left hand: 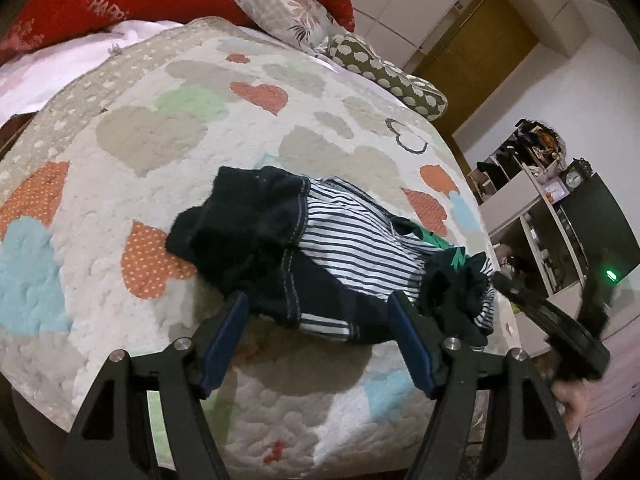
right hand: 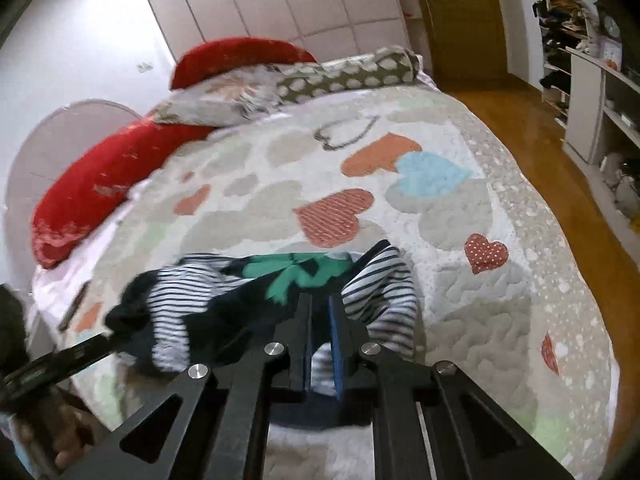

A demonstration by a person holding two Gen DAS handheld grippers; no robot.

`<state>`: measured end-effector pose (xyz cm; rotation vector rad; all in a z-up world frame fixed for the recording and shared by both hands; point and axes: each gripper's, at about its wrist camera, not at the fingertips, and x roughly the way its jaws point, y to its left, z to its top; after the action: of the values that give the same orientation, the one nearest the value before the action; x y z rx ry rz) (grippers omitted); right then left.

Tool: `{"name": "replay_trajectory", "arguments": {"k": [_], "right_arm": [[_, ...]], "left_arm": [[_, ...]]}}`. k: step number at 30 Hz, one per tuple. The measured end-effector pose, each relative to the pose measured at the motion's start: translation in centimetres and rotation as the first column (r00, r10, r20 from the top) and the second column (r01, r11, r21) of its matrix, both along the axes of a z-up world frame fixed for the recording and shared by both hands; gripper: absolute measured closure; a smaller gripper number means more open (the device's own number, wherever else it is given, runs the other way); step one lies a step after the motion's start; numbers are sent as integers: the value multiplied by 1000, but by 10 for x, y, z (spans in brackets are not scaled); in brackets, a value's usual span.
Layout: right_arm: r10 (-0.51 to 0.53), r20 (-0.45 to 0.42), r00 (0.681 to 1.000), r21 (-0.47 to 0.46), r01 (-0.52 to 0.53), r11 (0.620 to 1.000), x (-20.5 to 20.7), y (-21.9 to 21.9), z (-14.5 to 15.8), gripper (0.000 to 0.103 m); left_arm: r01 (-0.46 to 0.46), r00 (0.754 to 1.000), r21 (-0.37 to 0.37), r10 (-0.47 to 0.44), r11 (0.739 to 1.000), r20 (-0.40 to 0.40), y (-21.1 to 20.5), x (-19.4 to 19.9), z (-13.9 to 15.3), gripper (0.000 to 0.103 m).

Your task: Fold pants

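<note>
the right gripper (right hand: 322, 312) is clenching the striped pants (right hand: 376, 300) bunched ahead of its tips on the heart quilt (right hand: 460, 216). the left gripper (left hand: 320, 312) is hanging released, jaws wide, the dark hem lying between them. it should be pinching that hem squarely, then pulling taut.

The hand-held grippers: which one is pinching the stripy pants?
The right hand-held gripper: its blue pads are shut on the striped pants. The left hand-held gripper is wide open, gripping nothing.
</note>
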<state>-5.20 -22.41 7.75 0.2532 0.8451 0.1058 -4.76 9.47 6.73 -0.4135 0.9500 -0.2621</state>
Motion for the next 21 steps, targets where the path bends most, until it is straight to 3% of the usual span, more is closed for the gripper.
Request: {"name": "replay_trajectory", "arguments": {"k": [4,7,8,10,12,14,16,17,19,21], "right_arm": [[-13,-125,992,27,17,1000,31,11,-31,94],[-24,-98,995,86,33,996,29,11,-30,90],[-14,-75,997,74,19,997,25,13,-25,86],[24,-31,999,-46,-25,999,17,28,-13,49],[66,-17,998,-145,-67,987,14,41,-13,43],[80,-49,996,-283,-90,955,14,54,-22,43],[49,-69,996,-352,-71,933,14,53,-31,69],[29,-82,996,-342,-55,938,16,48,-34,92],[-6,-58,998,-211,-7,978,13,28,-28,95],[-22,-15,1000,-123,20,992,7,17,-15,95]], "left_arm": [[-4,1000,-5,4,1000,-10,7,-4,-4,32],[-9,1000,-20,9,1000,-13,15,-7,-6,32],[-11,1000,-23,11,1000,-15,17,-7,-7,32],[-13,1000,-35,12,999,-19,18,-6,-10,32],[-3,999,-53,1,999,-33,16,-6,-13,32],[9,999,-55,-11,998,-39,14,-7,-14,32],[15,999,-49,-17,999,-31,14,-9,-13,32],[18,999,-46,-19,999,-26,14,-10,-12,32],[18,1000,-51,-19,999,-23,15,-11,-12,32],[19,999,-61,-21,998,-35,15,-10,-15,32]]}}
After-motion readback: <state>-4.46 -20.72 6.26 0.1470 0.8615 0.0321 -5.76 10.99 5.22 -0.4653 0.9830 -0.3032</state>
